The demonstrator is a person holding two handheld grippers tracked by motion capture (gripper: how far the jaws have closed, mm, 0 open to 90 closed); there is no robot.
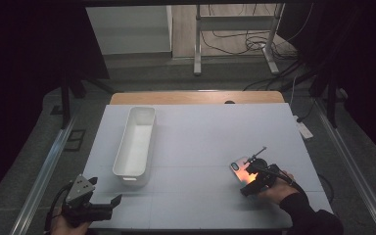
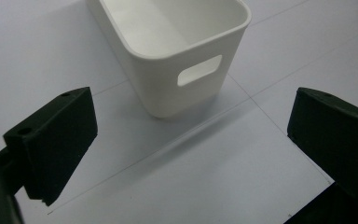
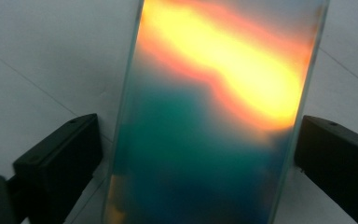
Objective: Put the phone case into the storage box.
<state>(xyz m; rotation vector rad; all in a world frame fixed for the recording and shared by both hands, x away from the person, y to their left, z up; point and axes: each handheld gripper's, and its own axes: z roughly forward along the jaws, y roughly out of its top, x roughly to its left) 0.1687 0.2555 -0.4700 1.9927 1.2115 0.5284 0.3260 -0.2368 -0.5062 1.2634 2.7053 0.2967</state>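
A phone (image 1: 240, 170) lies flat on the pale table (image 1: 200, 137) at the right, its glossy surface shining orange, yellow and teal (image 3: 214, 116). My right gripper (image 1: 248, 177) hangs just over its near end, held by a hand in a dark sleeve. In the right gripper view its jaws (image 3: 196, 163) stand on either side of the phone, a small gap showing at the left jaw, so it is open. My left gripper (image 1: 108, 191) rests at the table's front left corner, open with nothing between its jaws (image 2: 191, 149). It points at the white bin's near end.
A long white bin (image 1: 127, 142) stands lengthwise left of centre, nothing visible inside, a handle slot in its near end wall (image 2: 168, 93). Beyond the table's wooden far edge (image 1: 196, 97) are a metal stand's legs (image 1: 197, 49) and loose cables. Dark floor surrounds the table.
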